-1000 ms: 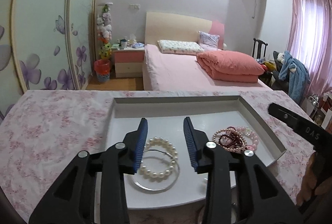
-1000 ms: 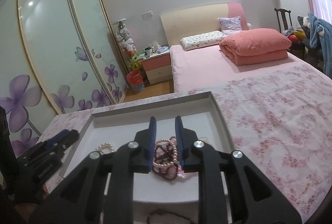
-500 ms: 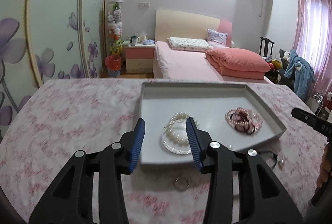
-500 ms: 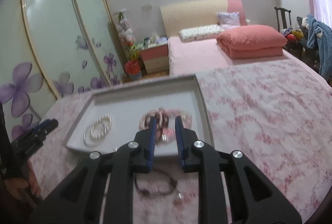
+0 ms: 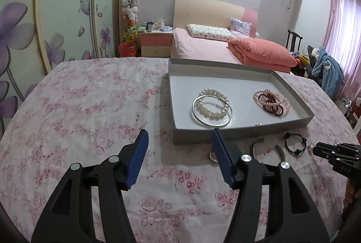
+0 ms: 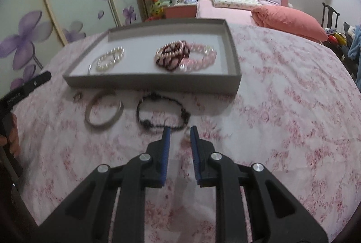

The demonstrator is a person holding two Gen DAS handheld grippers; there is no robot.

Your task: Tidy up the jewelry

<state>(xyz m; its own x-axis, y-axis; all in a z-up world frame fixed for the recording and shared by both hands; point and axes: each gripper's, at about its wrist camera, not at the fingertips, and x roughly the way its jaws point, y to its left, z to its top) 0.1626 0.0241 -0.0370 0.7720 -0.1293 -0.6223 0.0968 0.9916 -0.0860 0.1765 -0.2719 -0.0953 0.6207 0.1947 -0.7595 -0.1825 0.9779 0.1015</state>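
Observation:
A grey tray (image 5: 291,89) (image 6: 232,56) on the floral cloth holds a white pearl bracelet (image 5: 212,105) (image 6: 110,58) inside a silver hoop (image 5: 229,120), and a pile of pink and dark red bead bracelets (image 5: 271,102) (image 6: 180,56). In front of the tray lie a small ring (image 5: 212,156) (image 6: 77,97), a metal bangle (image 5: 267,146) (image 6: 103,111) and a black bead bracelet (image 5: 295,146) (image 6: 162,113). My left gripper (image 5: 179,141) is open and empty, near the tray's front left corner. My right gripper (image 6: 179,130) is narrowly open and empty, just short of the black bracelet.
The table is covered with a pink floral cloth (image 5: 79,107). Behind it are a pink bed (image 5: 216,49), a nightstand (image 5: 155,42), a wardrobe with flower-print doors (image 5: 56,6) and a chair with clothes (image 5: 325,62). The right gripper's tip shows in the left wrist view (image 5: 334,152).
Both grippers have pulled back from over the tray toward the near side of the table. The left jaws have opened wider. The loose pieces in front of the tray have come into view.

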